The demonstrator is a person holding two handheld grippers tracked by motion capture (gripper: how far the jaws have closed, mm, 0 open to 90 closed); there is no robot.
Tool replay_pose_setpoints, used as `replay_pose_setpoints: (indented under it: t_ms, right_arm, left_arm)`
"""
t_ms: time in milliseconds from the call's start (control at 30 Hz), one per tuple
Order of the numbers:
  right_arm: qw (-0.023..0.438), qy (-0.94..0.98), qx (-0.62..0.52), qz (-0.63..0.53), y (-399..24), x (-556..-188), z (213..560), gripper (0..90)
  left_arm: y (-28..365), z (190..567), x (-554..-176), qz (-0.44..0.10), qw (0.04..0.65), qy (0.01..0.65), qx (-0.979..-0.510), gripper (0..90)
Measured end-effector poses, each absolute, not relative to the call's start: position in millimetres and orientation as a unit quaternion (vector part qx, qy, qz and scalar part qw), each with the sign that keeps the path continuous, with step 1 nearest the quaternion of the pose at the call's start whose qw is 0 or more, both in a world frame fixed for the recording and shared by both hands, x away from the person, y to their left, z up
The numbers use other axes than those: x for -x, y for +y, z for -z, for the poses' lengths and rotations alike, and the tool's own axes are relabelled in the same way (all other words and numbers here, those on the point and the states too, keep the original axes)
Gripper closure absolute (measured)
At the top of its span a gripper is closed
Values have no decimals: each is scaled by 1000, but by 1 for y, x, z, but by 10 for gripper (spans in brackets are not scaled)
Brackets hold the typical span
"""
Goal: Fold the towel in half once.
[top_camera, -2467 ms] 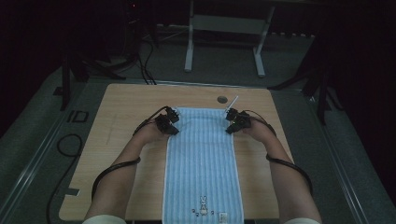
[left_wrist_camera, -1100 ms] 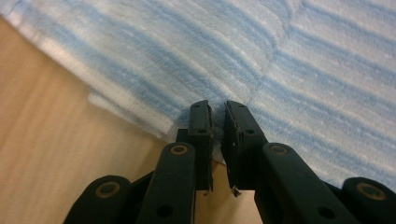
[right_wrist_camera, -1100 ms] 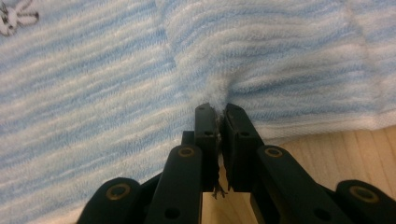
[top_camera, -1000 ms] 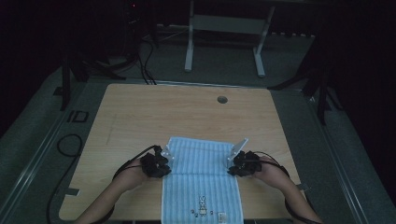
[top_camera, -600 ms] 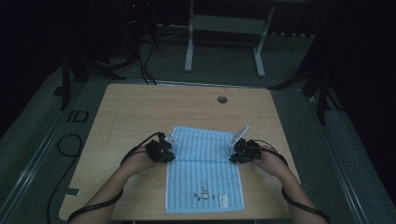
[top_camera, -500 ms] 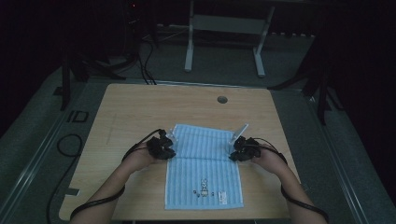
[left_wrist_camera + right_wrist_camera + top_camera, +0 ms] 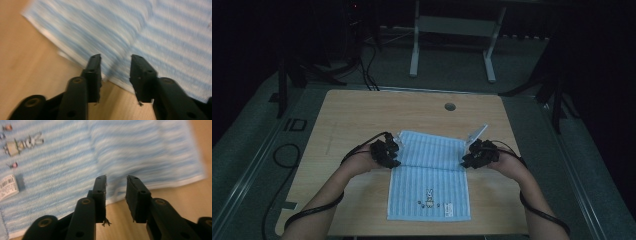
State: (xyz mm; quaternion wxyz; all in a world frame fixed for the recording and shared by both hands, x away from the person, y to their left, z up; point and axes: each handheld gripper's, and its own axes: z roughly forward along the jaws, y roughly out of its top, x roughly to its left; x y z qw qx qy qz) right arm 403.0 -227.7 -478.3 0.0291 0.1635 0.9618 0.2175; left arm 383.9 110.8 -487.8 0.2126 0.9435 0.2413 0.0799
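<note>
Blue striped towel (image 7: 432, 177) lies folded over on table (image 7: 362, 115); my left gripper (image 7: 115, 68) & right gripper (image 7: 115, 187) w/ jaws apart at its side edges (nothing held). Another fold prob. left.

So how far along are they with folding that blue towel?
One fold looks done: the striped towel lies doubled on the table, its far part a second layer. In hand: the left gripper and right gripper sit open at its side edges. Any further fold remains, if one is planned.
</note>
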Motion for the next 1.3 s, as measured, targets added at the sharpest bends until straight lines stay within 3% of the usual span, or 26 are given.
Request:
replay_pose_setpoints:
  t_ms: [133,367,533,833,967,1100,1233,1267,1300]
  right_arm:
    - [44,959,-177,-219,-230,-419,467,680]
    - [74,949,-235,-199,-230,-468,474,636]
    - [61,934,-292,-196,-233,-501,491,632]
    - [47,939,-306,-148,-224,-508,520,588]
    - [49,941,-300,-150,-222,-505,521,647]
    - [48,943,-295,-145,-219,-503,520,788]
    - [49,944,-294,-142,-217,-502,520,822]
    - [48,944,-296,-141,-217,-502,520,824]
    - [47,943,-297,-141,-217,-502,520,825]
  left_arm:
    - [116,477,-402,-94,235,262,-931,572]
    - [109,481,-449,-122,217,292,-923,538]
    - [104,491,-480,-124,230,325,-909,538]
    - [94,514,-506,-112,199,350,-909,476]
    - [93,523,-512,-105,188,364,-906,464]
    - [93,528,-513,-103,190,367,-905,464]
    - [90,528,-511,-87,207,357,-907,517]
    - [89,529,-510,-83,212,356,-906,638]
    - [88,529,-509,-77,215,351,-908,696]
